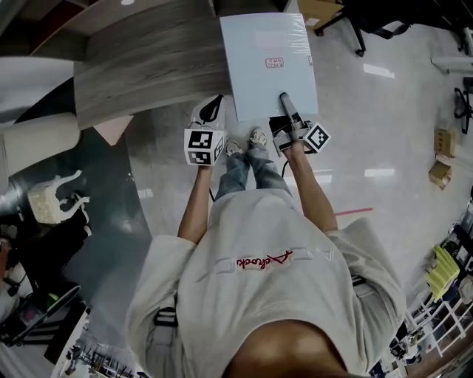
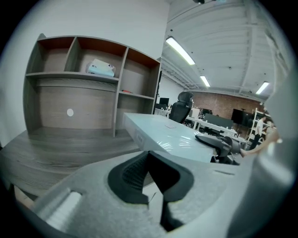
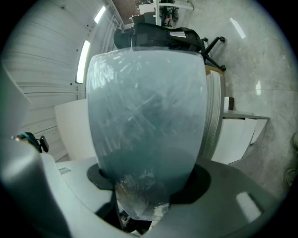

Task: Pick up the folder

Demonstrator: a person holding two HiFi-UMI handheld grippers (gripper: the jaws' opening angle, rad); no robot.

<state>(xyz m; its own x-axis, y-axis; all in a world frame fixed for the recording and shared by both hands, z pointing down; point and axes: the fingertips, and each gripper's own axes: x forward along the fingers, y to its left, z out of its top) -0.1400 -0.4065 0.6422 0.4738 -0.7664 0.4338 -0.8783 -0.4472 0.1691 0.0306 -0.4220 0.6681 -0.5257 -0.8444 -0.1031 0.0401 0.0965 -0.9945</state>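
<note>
The folder is a thick pale blue one wrapped in shiny plastic, with a small red label on its cover. It hangs over the edge of the wooden desk, lifted off it. My right gripper is shut on the folder's near edge, one finger lying on the cover. In the right gripper view the folder fills the space between the jaws of that gripper. My left gripper hovers left of the folder, shut and empty. In the left gripper view the left gripper sits below the folder.
A wooden shelf unit stands at the back of the desk with a small white device on a shelf. A black office chair and cardboard boxes stand on the shiny floor to the right. A pink sheet sticks out under the desk edge.
</note>
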